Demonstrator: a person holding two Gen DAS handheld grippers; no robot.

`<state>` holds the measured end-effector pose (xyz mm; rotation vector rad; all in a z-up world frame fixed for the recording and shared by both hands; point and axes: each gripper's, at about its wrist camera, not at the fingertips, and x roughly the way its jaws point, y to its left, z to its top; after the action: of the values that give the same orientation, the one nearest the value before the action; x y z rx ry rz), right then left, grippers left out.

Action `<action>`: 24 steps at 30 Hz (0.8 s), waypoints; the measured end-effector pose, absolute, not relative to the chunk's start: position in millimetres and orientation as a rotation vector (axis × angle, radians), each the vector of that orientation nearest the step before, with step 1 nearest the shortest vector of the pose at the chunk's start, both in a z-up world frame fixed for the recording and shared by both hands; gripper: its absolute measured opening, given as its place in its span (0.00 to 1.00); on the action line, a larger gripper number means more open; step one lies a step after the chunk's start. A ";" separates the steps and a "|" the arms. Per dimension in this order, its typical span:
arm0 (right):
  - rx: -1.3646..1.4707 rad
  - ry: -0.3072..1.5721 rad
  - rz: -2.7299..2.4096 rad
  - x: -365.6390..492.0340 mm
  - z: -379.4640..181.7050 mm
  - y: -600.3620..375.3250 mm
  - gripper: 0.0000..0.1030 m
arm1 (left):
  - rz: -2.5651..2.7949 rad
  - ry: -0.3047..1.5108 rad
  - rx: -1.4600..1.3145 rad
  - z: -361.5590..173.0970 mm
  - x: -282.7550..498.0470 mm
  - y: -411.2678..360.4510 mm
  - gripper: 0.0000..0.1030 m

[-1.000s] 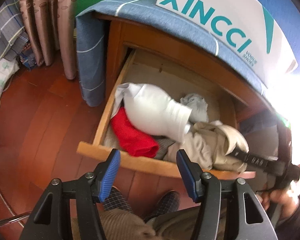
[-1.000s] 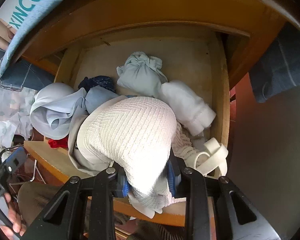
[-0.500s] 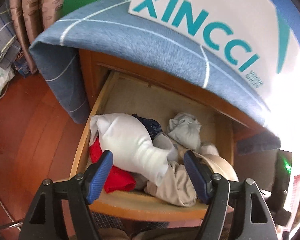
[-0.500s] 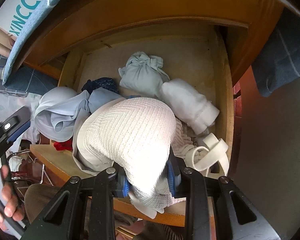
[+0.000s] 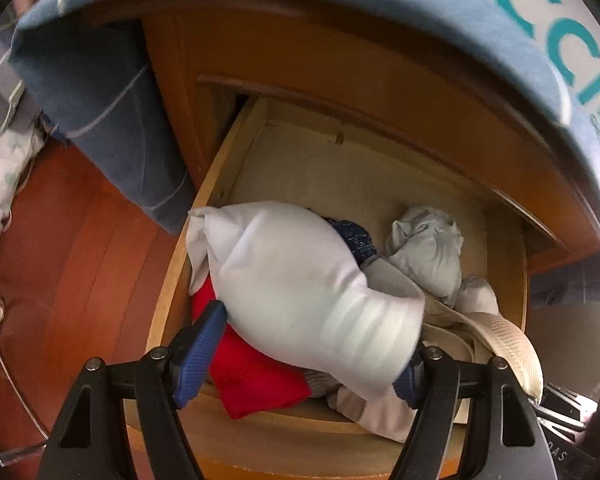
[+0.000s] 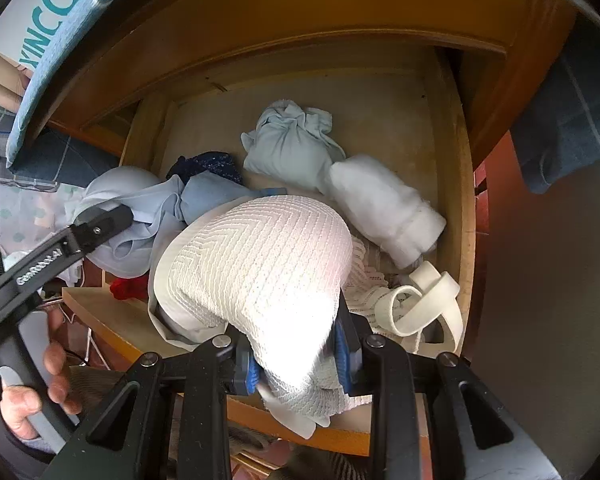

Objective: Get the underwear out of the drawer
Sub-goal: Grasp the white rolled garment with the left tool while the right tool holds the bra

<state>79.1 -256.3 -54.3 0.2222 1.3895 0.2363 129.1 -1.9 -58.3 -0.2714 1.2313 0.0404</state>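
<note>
the wooden drawer [image 6: 456, 184] is pulled out, heaped with soft bundles. my right gripper [image 6: 296, 364] pinches a domed, cream, zigzag-knit padded piece of underwear [image 6: 260, 264] at the near edge. my left gripper [image 5: 300, 348] has its jaws spread wide around a smooth, white, puffy rolled garment [image 5: 300, 280] at the near left, lying over a folded red cloth [image 5: 256, 376]; whether the pads touch it i cannot tell.
</note>
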 end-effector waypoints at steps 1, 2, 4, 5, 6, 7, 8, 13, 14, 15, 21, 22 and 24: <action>0.224 1.390 0.238 79.1 -54.6 -256.2 0.26 | 0.038 1.236 -0.286 -60.5 128.7 -1.1 0.72; 0.227 1.391 0.239 79.3 -54.9 -256.4 0.26 | 0.034 1.240 -0.292 -63.1 128.6 -1.7 0.68; 0.233 1.392 0.242 79.6 -55.6 -256.8 0.26 | 0.035 1.232 -0.268 -63.5 127.0 -2.4 0.53; 0.233 1.393 0.243 79.6 -55.8 -256.7 0.26 | 0.025 1.229 -0.263 -62.4 125.8 -2.1 0.47; 0.231 1.392 0.243 79.6 -55.8 -256.5 0.26 | 0.012 1.233 -0.261 -62.5 125.8 -2.2 0.40; 0.230 1.391 0.244 79.5 -55.6 -256.3 0.26 | 0.003 1.234 -0.253 -61.8 125.4 -2.6 0.37; 0.228 1.390 0.244 79.5 -55.4 -256.2 0.26 | -0.003 1.230 -0.247 -60.6 125.1 -3.2 0.33; 0.207 1.380 0.240 78.4 -53.3 -253.1 0.26 | -0.056 1.201 -0.218 -49.9 118.2 -5.1 0.18; 0.201 1.377 0.240 77.9 -52.7 -252.0 0.26 | -0.061 1.194 -0.216 -47.1 116.3 -4.5 0.14; 0.195 1.368 0.239 77.3 -51.3 -251.2 0.26 | -0.064 1.187 -0.211 -44.4 115.0 -4.2 0.11; 0.185 1.322 0.232 74.3 -43.3 -251.1 0.26 | -0.101 1.157 -0.207 -24.8 105.0 4.9 0.09; 0.186 1.316 0.231 74.2 -42.3 -251.8 0.26 | -0.103 1.155 -0.206 -21.5 102.9 7.0 0.09; 0.196 1.297 0.223 73.3 -39.5 -254.4 0.26 | -0.118 1.150 -0.212 -14.8 98.3 10.1 0.09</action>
<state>73.3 -254.4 -39.5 0.1959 1.2968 0.2230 98.3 10.1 -14.8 -0.2116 1.1503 -0.1180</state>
